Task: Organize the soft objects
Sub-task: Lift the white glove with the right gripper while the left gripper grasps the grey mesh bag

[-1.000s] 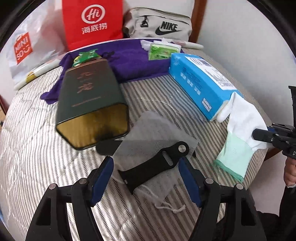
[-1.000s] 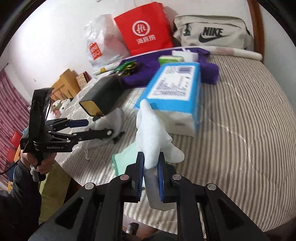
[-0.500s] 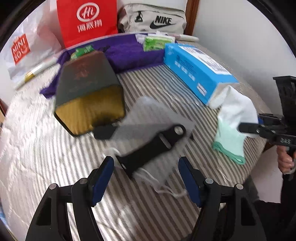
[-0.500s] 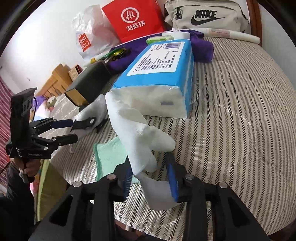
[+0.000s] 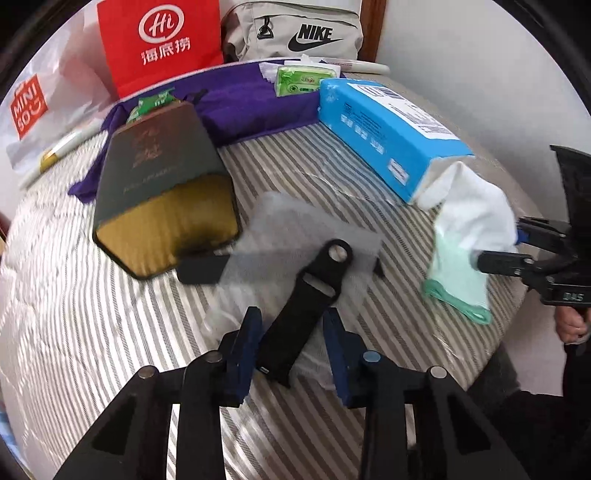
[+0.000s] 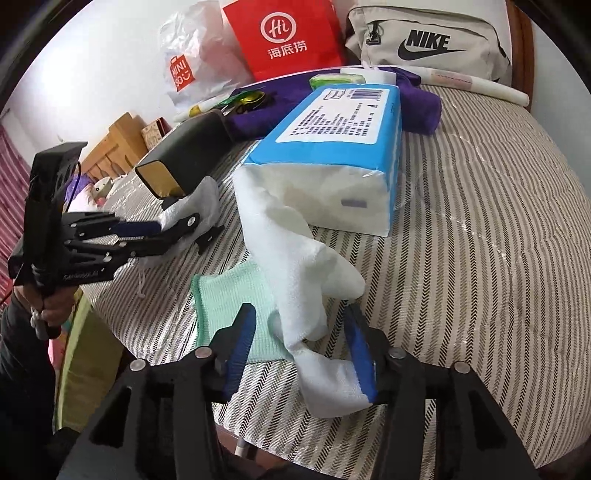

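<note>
A white glove [image 6: 295, 266] with a mint-green cuff [image 6: 229, 295] lies on the striped bed cover, leaning on a blue tissue pack [image 6: 340, 122]. My right gripper [image 6: 299, 332] straddles the glove's fingers, its jaws opening and no longer pinching it. In the left wrist view a black strap [image 5: 310, 291] lies on a white mesh cloth [image 5: 306, 221]. My left gripper [image 5: 293, 332] is over the strap's near end, its jaws closing with the strap between them and a gap still showing at the right pad. The right gripper [image 5: 495, 251] also shows there beside the glove [image 5: 469, 218].
A dark box with a gold end [image 5: 162, 177] lies left of the cloth. A purple towel [image 5: 240, 99], a green tissue packet [image 5: 295, 79], a red paper bag [image 5: 159, 44], a Nike bag [image 5: 295, 33] and a white plastic bag [image 5: 33, 103] fill the back. The bed edge runs close by my grippers.
The right gripper's jaws have spread and let go of the white glove, which now rests on the cover. The left gripper's jaws have narrowed around the black strap.
</note>
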The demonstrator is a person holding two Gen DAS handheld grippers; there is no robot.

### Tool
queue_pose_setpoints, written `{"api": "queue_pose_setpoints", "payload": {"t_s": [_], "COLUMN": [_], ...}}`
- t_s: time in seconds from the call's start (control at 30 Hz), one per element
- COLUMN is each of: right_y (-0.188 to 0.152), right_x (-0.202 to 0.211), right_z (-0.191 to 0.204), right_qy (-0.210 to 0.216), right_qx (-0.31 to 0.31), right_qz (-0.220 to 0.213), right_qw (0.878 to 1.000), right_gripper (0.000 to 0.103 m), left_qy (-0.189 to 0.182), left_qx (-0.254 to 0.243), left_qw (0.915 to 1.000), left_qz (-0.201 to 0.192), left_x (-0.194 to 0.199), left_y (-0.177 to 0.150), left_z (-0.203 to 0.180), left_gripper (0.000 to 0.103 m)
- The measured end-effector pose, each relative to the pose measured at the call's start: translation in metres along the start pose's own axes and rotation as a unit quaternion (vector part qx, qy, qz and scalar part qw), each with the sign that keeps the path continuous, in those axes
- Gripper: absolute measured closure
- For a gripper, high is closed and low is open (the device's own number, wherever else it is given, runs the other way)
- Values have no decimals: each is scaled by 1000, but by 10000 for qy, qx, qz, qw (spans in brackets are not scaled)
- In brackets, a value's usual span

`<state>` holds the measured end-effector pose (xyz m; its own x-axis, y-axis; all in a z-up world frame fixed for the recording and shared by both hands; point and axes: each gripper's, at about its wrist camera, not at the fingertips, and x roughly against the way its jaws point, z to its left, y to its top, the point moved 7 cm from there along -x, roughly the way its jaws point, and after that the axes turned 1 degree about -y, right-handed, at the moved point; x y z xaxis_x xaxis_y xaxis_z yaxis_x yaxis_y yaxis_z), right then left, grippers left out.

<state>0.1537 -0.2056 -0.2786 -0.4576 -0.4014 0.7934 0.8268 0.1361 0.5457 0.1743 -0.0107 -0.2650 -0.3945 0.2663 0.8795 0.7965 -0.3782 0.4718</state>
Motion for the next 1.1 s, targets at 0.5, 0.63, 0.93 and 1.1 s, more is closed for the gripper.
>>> {"api": "queue_pose_setpoints", "payload": {"t_s": [0.5,0.63,0.93,1.1], "right_y": [0,-2,-1,-1], "right_x": [0,0,-3,-3], "right_z": [4,7,10,10], "right_qy": [104,1,-43,-21], "right_qx": [-108,30,14,-13], "right_qz": [21,26,36,15], "right_qw": [9999,10000,10000,10000], "right_gripper": [38,37,30,29], "left_qy": [265,147,66,48], "left_qx": [-8,219,347,348], "left_qw": [9996,9996,9993,9994], "left_qz": [21,31,-98,-48], "left_x": [1,7,1,7], "left_y": [-3,-12,-3,-11], "left_z": [-6,-3,-4,-11], "left_gripper": [76,78,74,78]}}
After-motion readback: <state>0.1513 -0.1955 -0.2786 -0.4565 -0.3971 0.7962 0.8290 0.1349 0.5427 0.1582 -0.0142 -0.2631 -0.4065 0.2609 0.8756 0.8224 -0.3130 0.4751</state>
